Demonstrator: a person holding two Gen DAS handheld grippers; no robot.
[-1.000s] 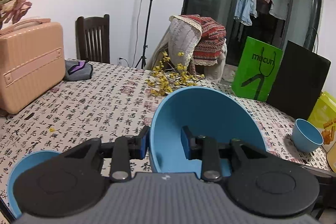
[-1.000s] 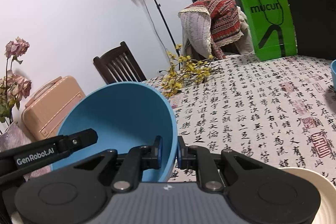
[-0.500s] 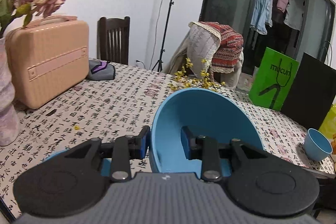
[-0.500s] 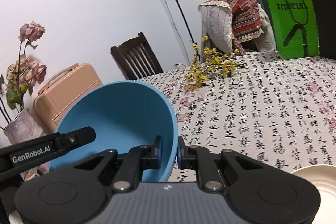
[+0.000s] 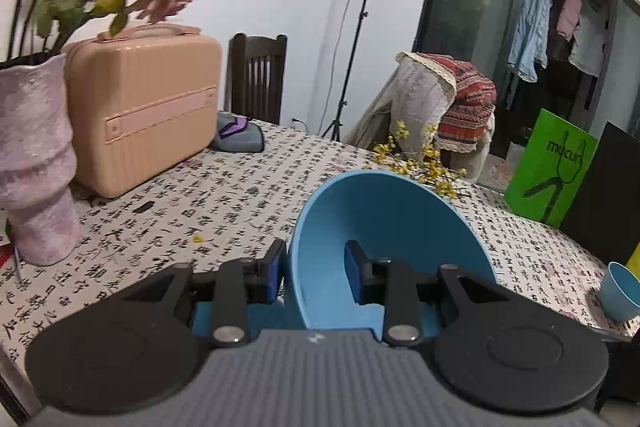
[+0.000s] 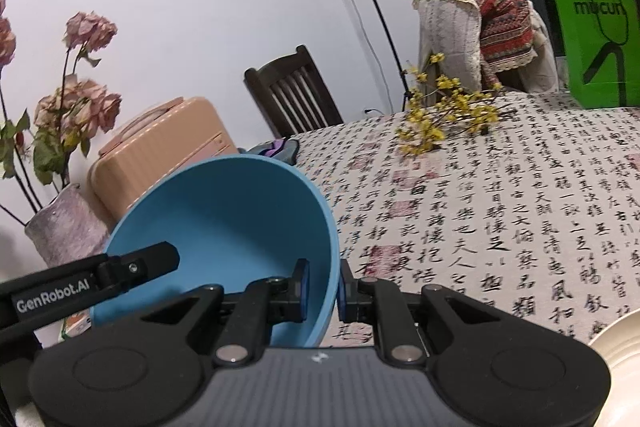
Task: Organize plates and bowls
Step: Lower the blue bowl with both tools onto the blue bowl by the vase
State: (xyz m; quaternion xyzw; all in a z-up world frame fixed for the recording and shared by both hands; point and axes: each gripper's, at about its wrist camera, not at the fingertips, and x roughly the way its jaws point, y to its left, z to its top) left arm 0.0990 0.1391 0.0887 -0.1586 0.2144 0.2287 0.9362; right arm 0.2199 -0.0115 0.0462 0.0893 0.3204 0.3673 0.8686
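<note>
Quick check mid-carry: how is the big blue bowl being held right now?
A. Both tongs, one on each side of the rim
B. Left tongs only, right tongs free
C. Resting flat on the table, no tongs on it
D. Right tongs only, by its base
A: the right tongs pinch the big blue bowl wall on one side, and the left tongs straddle the opposite rim.

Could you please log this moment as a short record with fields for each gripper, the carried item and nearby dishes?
right gripper: shut on the rim of the large blue bowl
left gripper: straddles the bowl's opposite rim, one finger inside; contact unclear
bowl pose: tilted, above the tablecloth
nearby dishes: small blue cup; cream plate
</note>
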